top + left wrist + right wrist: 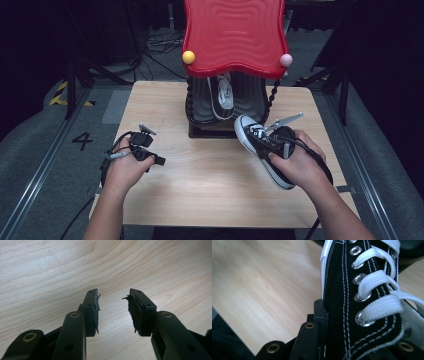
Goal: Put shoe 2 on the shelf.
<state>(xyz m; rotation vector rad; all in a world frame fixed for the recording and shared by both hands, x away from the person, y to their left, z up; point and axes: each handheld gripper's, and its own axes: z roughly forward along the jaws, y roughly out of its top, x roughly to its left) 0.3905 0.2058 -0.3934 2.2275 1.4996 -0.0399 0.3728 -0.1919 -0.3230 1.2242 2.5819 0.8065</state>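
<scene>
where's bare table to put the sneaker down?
Bare wood lies between the left gripper and the held sneaker, down to the table's near edge, and the far-left corner beside the rack. Crowded: rack front, where the sneaker's toe hangs close.

shoe (352,302): toe cut off; rack (235,35): roof hides second shoe (225,92)

Black white-laced sneaker (260,142) lifted, tilted above table.

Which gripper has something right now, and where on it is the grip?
The right gripper holds the black sneaker by the side panel beside the eyelets. The left gripper is open, holding nothing.
</scene>
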